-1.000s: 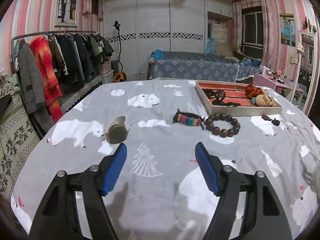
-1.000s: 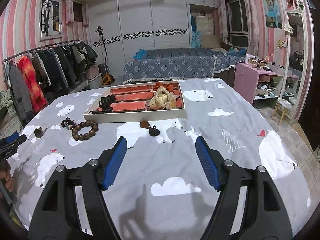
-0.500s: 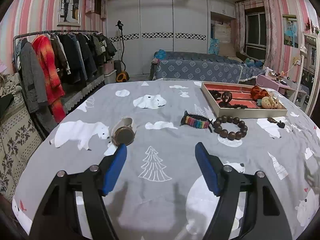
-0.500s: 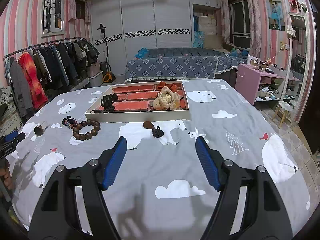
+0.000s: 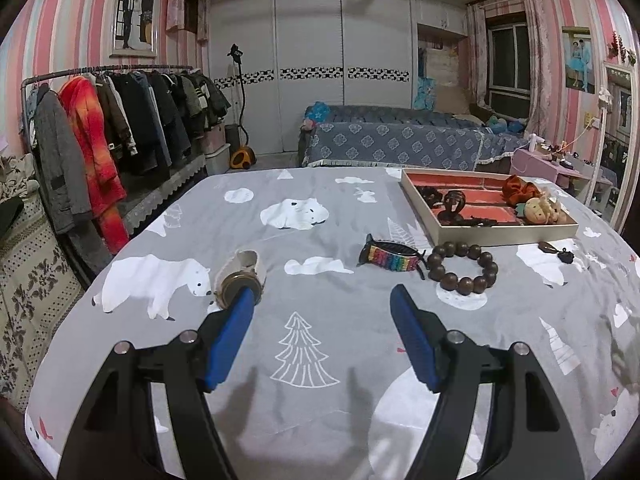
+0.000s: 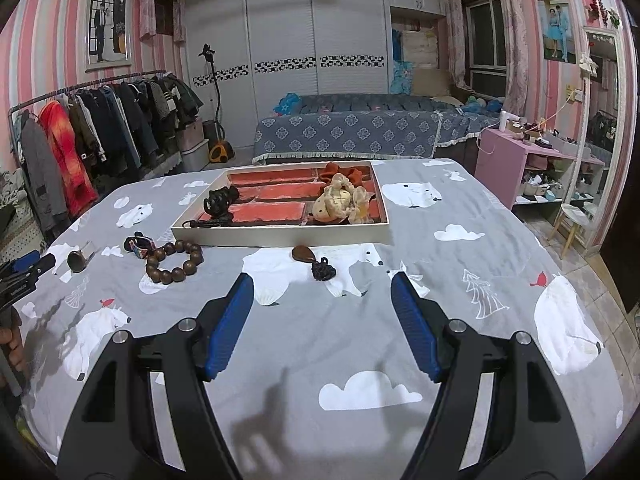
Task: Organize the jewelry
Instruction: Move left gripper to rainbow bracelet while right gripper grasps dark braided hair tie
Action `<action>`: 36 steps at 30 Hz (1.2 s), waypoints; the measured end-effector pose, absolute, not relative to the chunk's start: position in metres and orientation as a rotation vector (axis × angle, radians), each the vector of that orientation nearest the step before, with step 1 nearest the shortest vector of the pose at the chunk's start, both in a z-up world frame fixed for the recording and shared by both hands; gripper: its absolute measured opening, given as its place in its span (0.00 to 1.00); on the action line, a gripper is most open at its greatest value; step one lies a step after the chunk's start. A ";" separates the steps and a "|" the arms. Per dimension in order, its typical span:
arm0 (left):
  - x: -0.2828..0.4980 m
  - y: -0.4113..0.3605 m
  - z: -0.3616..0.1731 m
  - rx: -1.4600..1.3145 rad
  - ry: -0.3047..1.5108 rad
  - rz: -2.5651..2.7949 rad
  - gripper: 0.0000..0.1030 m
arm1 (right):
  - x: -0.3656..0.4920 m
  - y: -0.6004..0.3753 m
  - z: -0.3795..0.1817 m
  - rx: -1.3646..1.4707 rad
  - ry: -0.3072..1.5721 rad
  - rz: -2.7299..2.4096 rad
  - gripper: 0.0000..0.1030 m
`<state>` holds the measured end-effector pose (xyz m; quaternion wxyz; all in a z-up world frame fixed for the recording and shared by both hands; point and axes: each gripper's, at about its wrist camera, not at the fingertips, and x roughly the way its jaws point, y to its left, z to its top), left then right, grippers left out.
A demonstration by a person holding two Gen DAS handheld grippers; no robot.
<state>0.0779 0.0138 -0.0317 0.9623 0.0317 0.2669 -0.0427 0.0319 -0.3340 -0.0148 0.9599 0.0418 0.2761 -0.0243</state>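
Left wrist view: my left gripper (image 5: 320,322) hovers over the grey bedspread (image 5: 320,400) with its jaws spread wide and nothing between them. The watch (image 5: 240,280) lies just past its left blue pad, the rainbow bracelet (image 5: 390,258) and the wooden bead bracelet (image 5: 462,267) sit ahead to the right, touching or nearly so, and the tray (image 5: 500,236) stands behind them with a few pieces already in its red compartments. From the right wrist, my right gripper (image 6: 322,318) is equally wide and empty, and the dark pendant (image 6: 312,262) lies just ahead of it, in front of the tray. I judge this an approach stage, with four pieces left on the bed. Next I'd ease the right gripper forward and down to straddle the pendant, then close gently, since it lies flat on soft fabric.
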 end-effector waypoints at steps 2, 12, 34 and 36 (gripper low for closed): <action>0.080 0.015 -0.032 0.065 0.541 -0.080 0.68 | 0.035 -0.334 -0.016 0.086 0.562 -0.050 0.68; 0.089 0.012 -0.035 0.070 0.544 -0.086 0.68 | 0.044 -0.337 -0.024 0.089 0.580 -0.044 0.68; 0.169 -0.029 -0.062 0.099 0.640 -0.140 0.68 | 0.151 -0.339 -0.075 0.002 0.789 -0.014 0.49; 0.178 -0.030 -0.066 0.099 0.653 -0.137 0.68 | 0.163 -0.336 -0.083 -0.016 0.823 -0.007 0.41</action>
